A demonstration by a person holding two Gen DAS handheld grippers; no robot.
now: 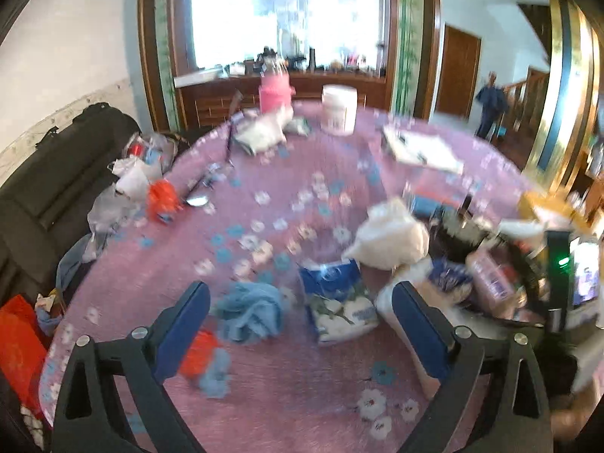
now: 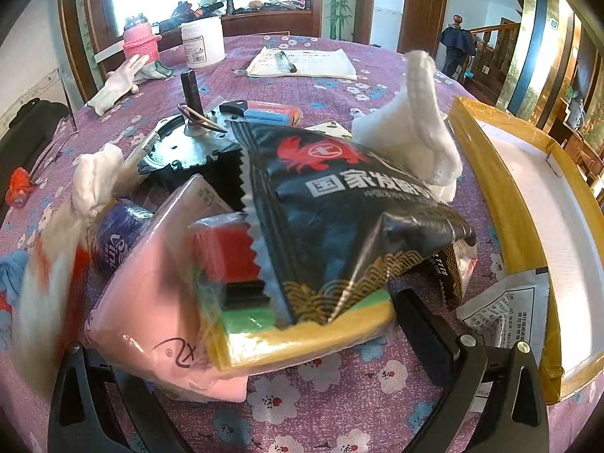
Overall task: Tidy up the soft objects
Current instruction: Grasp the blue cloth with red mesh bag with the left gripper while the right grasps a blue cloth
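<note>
In the blurred left wrist view, my left gripper [image 1: 302, 313] is open and empty above the purple flowered tablecloth [image 1: 294, 407]. A crumpled blue cloth [image 1: 251, 311] and a blue-and-white tissue pack [image 1: 339, 305] lie between its fingers, farther on. A white cloth [image 1: 389, 238] lies beyond. In the right wrist view, my right gripper [image 2: 241, 343] is open around a pile: a pink tissue pack [image 2: 151, 309], a pack of coloured sponges [image 2: 234, 283] and a black foil bag [image 2: 339, 207]. A white cloth [image 2: 415, 124] lies behind the bag.
A yellow cardboard box [image 2: 502, 204] stands at the right. A black metal part [image 2: 181, 151], white gloves [image 2: 117, 83], a white tub [image 2: 202, 41], a pink bottle [image 2: 139, 43] and papers with a pen [image 2: 302, 62] lie farther back. A black sofa [image 1: 45, 196] stands to the left of the table.
</note>
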